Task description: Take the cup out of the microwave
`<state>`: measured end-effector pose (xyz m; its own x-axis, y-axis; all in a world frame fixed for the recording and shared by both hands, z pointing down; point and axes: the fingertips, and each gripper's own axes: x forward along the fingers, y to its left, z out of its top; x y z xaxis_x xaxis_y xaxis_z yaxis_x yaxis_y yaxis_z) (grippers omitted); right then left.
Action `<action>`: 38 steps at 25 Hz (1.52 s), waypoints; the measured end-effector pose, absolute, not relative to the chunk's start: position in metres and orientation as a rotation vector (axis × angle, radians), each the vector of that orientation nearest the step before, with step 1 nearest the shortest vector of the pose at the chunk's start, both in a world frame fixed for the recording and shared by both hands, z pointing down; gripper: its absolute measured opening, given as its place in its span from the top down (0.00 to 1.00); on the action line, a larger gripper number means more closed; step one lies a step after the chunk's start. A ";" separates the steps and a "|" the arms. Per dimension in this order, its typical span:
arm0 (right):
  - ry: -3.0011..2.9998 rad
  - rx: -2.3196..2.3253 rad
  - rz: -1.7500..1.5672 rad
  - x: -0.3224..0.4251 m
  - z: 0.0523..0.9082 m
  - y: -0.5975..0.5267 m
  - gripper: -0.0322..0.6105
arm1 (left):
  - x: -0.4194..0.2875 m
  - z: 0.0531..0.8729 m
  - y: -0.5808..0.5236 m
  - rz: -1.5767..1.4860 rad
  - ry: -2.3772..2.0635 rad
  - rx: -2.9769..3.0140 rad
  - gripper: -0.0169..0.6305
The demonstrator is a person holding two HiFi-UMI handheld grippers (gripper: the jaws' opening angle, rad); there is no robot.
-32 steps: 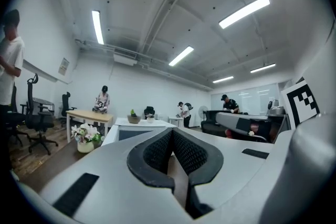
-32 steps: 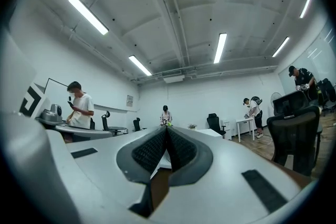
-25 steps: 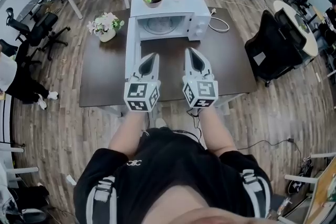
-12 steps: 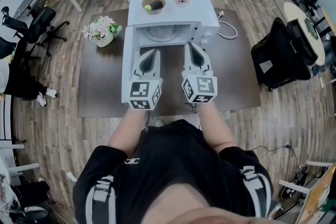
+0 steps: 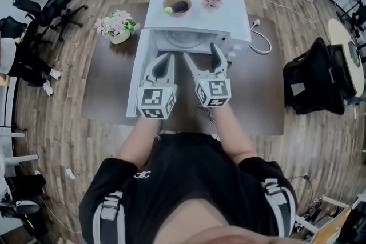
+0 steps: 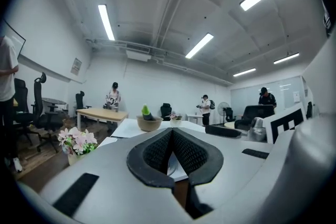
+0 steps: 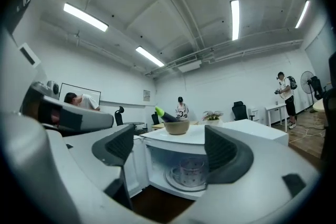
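Office table (image 5: 108,83), dark top, with the white microwave (image 5: 200,17) at its far side and the door (image 5: 136,80) swung out left so the cavity is clear for me. Cup (image 7: 191,171), clear glass, sits upright on the turntable inside, untouched. My right gripper (image 5: 202,53) is level and lined up on it, jaws opening with nothing between them, I'd say to fit round the cup. Left gripper (image 5: 164,60) hangs beside the door, jaws pressed together and empty, likely just parked out of the way.

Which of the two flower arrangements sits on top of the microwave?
The small pink flower beside the bowl on the microwave; the bigger bouquet stands on the table to its left.
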<state>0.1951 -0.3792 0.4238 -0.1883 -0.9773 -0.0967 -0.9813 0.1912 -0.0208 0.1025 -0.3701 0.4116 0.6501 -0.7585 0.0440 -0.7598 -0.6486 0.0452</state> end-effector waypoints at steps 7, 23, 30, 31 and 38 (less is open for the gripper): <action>2.454 -2.009 -0.103 0.194 0.503 -0.428 0.14 | 0.093 0.431 -0.384 0.081 -1.389 2.714 0.97; 2.426 -2.326 -0.338 0.232 0.617 -0.555 0.14 | 0.087 0.482 -0.406 0.191 -1.502 2.580 0.97; 2.440 -2.405 -0.436 0.240 0.645 -0.591 0.14 | 0.079 0.492 -0.417 0.204 -1.545 2.539 0.97; 2.440 -2.410 -0.443 0.240 0.647 -0.596 0.14 | 0.078 0.492 -0.419 0.203 -1.548 2.535 0.97; 2.489 -2.385 -0.512 0.238 0.661 -0.616 0.15 | 0.079 0.495 -0.422 0.200 -1.537 2.528 0.97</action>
<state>0.2380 -0.6157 0.6606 -0.0323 -0.8994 0.4358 -0.9984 0.0489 0.0268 0.0795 -0.4216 0.4948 0.4581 -0.8649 0.2051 -0.8886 -0.4516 0.0799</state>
